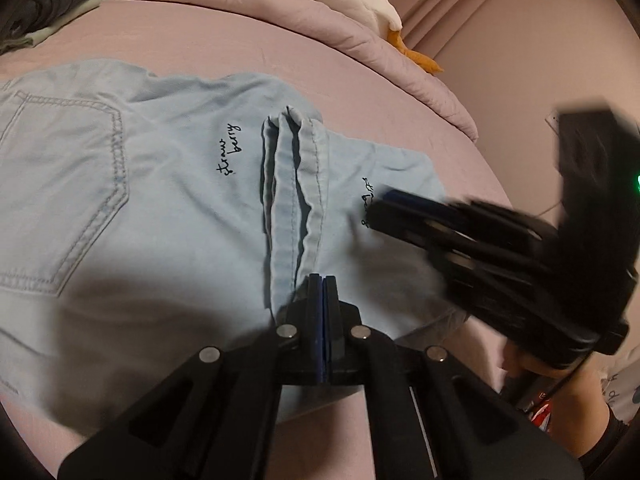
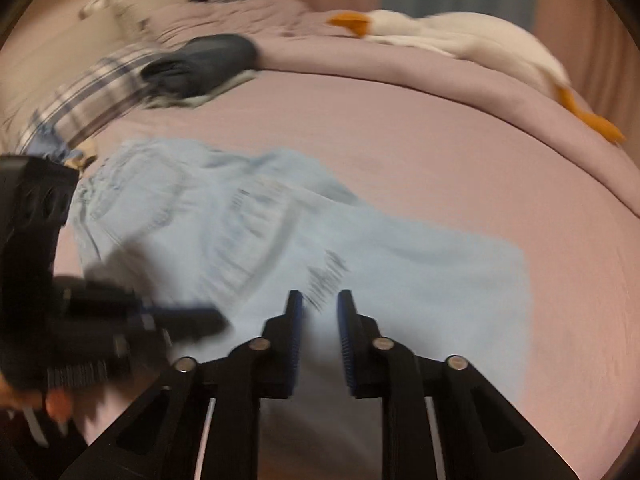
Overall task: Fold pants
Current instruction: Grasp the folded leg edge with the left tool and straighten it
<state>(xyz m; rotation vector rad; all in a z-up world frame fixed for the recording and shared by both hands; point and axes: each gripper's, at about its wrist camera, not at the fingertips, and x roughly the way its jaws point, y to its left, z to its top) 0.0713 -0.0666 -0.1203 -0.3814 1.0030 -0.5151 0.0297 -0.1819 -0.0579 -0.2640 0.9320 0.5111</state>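
Light-blue pants point(image 1: 120, 208) lie spread on a pink bed point(image 1: 280, 56), back side up, a stitched pocket point(image 1: 68, 188) toward the left of the left wrist view. Small black script point(image 1: 230, 150) sits on the cloth beside a bunched ridge of hem folds point(image 1: 294, 200) that runs toward the camera.

The left gripper point(image 1: 322, 280) has its two blue-padded jaws pressed together, with no gap between them. Their tips sit at the near end of the hem ridge, against the cloth; whether any fabric is pinched between the pads I cannot tell. In the right wrist view it point(image 2: 216, 318) shows as a dark blur low on the left, over the pants' near edge.

The right gripper point(image 2: 320, 300) has its jaws apart, a narrow gap between the blue pads, and hangs over the pants point(image 2: 400, 272) near a second line of black script point(image 2: 326, 276). The pads do not press on cloth. From the left wrist view it point(image 1: 376, 210) comes in from the right, blurred, its tips over the pants near their right edge, with a hand point(image 1: 568, 396) below it.

At the bed's far edge lies a rumpled pink quilt point(image 2: 360, 60) with a white plush goose point(image 2: 460, 36) on it. Toward the far left corner sit a dark folded garment point(image 2: 204, 60) and plaid cloth point(image 2: 92, 100)
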